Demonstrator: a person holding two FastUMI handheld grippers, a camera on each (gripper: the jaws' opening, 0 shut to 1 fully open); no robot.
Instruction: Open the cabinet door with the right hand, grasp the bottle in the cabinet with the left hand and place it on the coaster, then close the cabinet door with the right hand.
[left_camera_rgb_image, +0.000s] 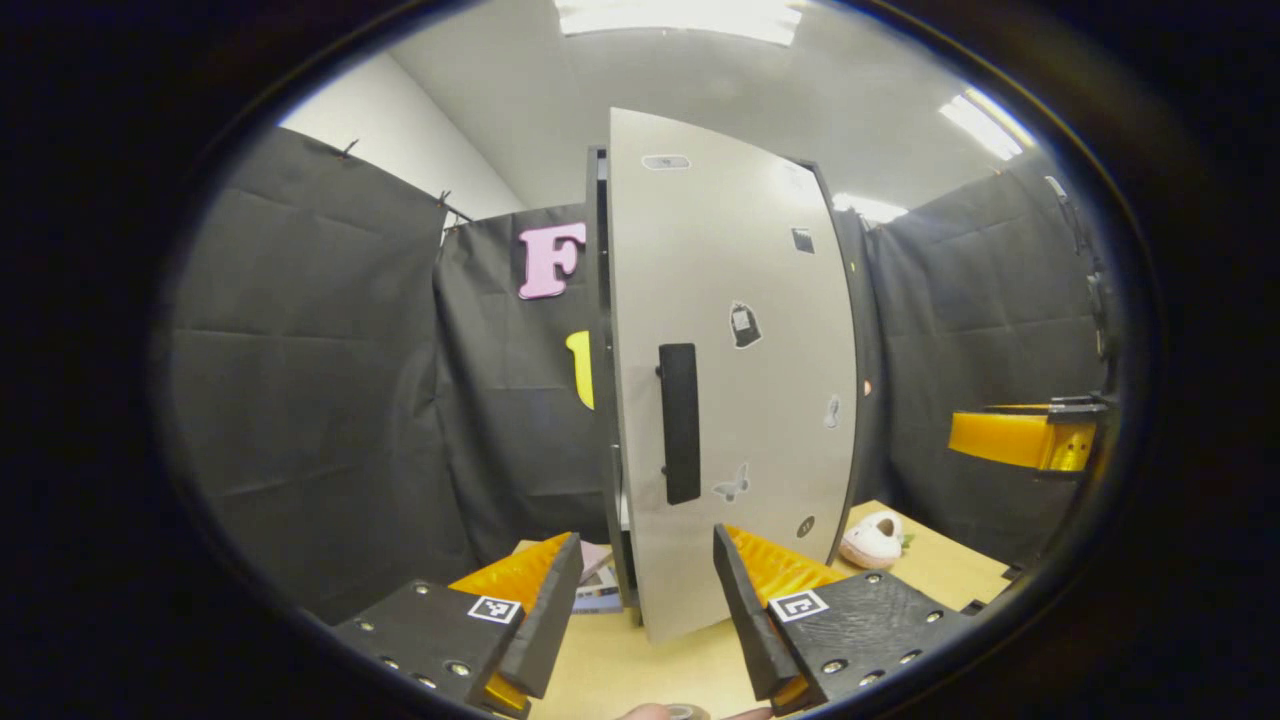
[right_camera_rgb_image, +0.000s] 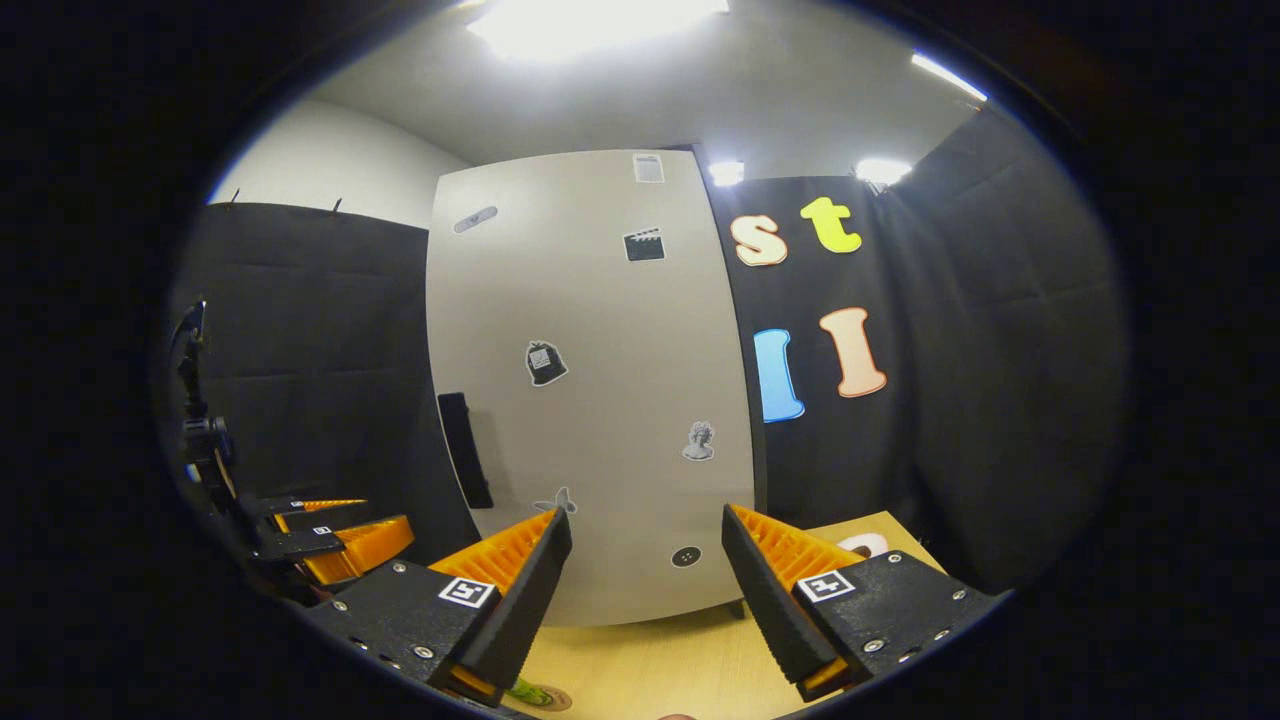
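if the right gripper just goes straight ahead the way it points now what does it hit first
Most likely the cabinet door. The right gripper is open and aimed at the door's lower face, to the right of the handle, with nothing seen in between. Depth is hard to judge in this fisheye view.

My left gripper hangs above the near table edge, fingers apart, cabinet door straight ahead and close. Door handle sits on the door's left part, just past my fingertips. Door looks slightly ajar along its left edge. Booklet lies on the table left of the cabinet base, behind my left finger. Small slipper-shaped item lies on the table right of the cabinet. My right gripper shows far right, level with the handle. In the right gripper view, my right gripper faces the door, handle to its left, left gripper at far left.
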